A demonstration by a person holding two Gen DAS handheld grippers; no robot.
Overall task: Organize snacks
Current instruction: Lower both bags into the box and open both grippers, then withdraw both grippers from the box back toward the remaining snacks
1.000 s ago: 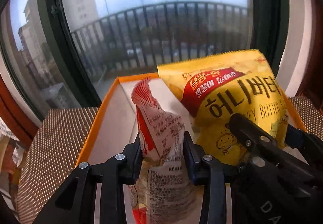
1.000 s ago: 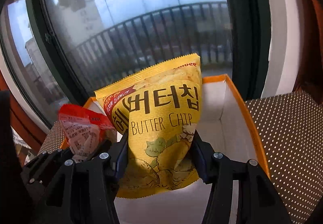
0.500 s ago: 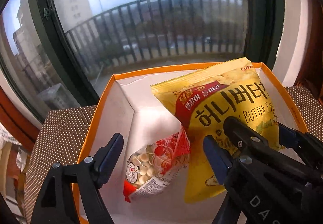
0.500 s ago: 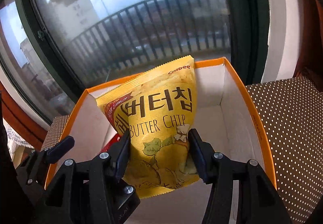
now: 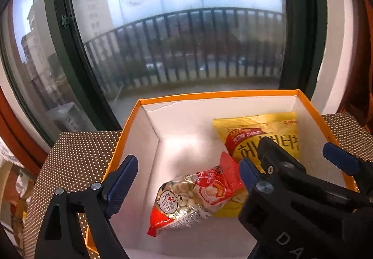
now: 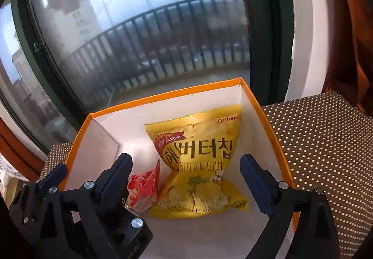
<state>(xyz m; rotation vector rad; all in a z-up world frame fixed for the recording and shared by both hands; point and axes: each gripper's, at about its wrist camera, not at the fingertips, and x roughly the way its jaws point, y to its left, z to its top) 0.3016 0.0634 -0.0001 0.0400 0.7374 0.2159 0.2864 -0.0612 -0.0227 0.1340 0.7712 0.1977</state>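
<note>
Inside one orange-rimmed cardboard box with white walls [image 5: 149,140] [image 6: 258,114], two snack packets lie on the floor. On the left lies the one red and clear crinkly packet of small round biscuits [image 5: 193,198] [image 6: 144,189]; its right end overlaps the one yellow foil butter-chip bag [image 5: 263,137] [image 6: 200,158] lying flat on the right. Over the near left of the box, the left gripper [image 5: 186,179] hangs with its blue-padded fingers [image 5: 123,179] spread wide, released and holding nothing. To its right, the right gripper [image 6: 186,175] likewise has its fingers [image 6: 256,184] parted either side of the yellow bag, clear of it. One brown white-dotted cloth [image 5: 79,161] [image 6: 326,154] covers the desk around the box.
</note>
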